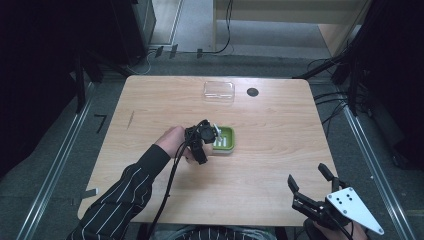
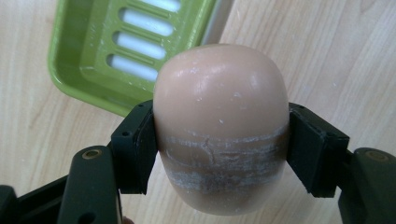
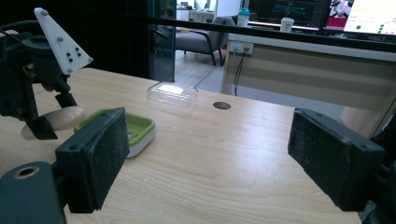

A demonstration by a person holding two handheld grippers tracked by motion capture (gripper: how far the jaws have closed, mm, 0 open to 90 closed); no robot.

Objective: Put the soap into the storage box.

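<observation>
Clamping a tan soap bar (image 2: 219,126), my left claw (image 2: 219,140) hangs just beside the green soap dish (image 2: 79,56) mid-counter. My right claw (image 1: 310,182) stands apart at the near edge. Pale wood counter (image 1: 280,135); clear lid (image 1: 219,91) farther back.

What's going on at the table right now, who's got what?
The left gripper is clamped on a beige soap bar, holding it just beside the green soap dish at mid-table. The right gripper sits open near the front right edge, holding nothing. A clear plastic lid lies at the far side.
</observation>
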